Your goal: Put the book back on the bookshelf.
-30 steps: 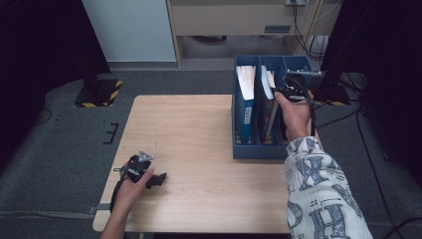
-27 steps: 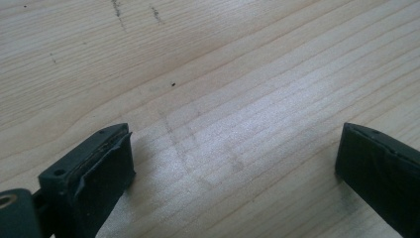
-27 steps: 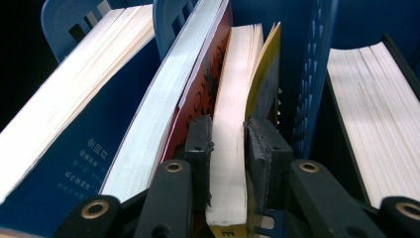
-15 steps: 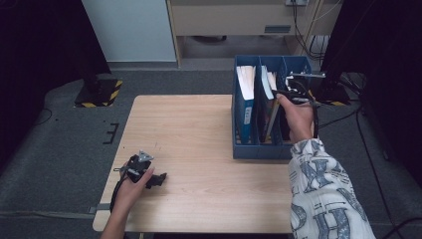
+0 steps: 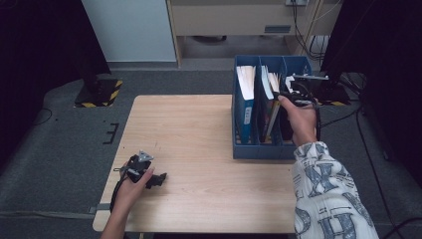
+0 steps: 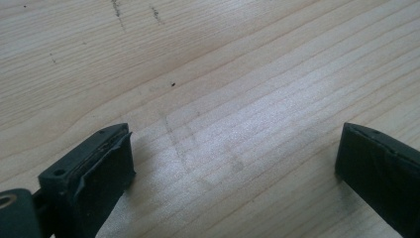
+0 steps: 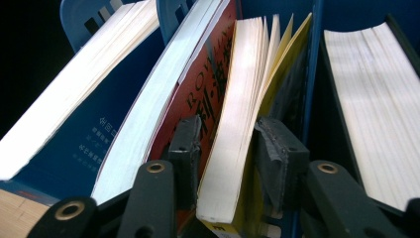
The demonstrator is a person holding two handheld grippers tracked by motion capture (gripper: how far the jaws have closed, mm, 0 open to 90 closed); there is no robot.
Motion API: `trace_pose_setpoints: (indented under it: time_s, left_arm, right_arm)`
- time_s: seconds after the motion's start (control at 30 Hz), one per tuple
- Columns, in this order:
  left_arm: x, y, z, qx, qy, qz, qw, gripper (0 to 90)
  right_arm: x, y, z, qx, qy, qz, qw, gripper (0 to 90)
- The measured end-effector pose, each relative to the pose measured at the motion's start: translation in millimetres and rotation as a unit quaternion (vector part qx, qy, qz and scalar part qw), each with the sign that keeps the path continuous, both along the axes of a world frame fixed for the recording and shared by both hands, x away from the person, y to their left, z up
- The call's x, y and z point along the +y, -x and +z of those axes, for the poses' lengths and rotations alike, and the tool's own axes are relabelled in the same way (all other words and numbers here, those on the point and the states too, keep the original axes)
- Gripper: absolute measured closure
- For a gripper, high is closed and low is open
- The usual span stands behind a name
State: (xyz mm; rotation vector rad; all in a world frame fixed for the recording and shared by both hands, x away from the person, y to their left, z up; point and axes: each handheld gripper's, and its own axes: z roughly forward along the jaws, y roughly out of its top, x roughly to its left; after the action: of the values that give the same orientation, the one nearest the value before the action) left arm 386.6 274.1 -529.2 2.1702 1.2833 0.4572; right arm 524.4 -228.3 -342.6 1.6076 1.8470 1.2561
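My right gripper [image 7: 225,148] is clamped on the yellow-covered book [image 7: 237,129] standing in the blue file rack [image 5: 249,149], so I judge the next move a straight lift out, while my left gripper [image 6: 233,168] idles wide open, empty, over the table [image 6: 223,74].

My rig: right gripper [image 7: 228,163], black jaws, brass-ringed pivot screws, torn pads; left gripper [image 5: 149,175], grey plate, black cable; white patterned sleeve [image 5: 328,194].
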Motion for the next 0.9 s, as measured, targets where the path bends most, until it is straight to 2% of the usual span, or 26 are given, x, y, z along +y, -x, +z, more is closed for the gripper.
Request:
trace_pose_setpoints:
  time_s: [0.27,0.5,0.67,0.9]
  left_arm:
    - [0.3,0.0,0.2,0.001,-0.002,-0.002,1.0,0.7]
    - [0.2,0.1,0.2,0.001,-0.002,-0.001,1.0,0.7]
    - [0.2,0.1,0.1,0.001,-0.002,-0.001,1.0,0.7]
    - [0.3,0.2,0.1,0.0,-0.002,-0.001,1.0,0.7]
  right_arm:
    - [-1.5,9.7,6.8,-0.02,0.022,0.001,0.9996,52.6]
    - [-6.0,19.7,11.1,-0.03,0.017,0.005,0.9994,46.5]
    - [-8.5,30.2,12.2,-0.048,0.028,0.007,0.9984,36.8]
    - [-8.5,40.2,11.1,-0.062,0.04,0.019,0.9971,29.2]
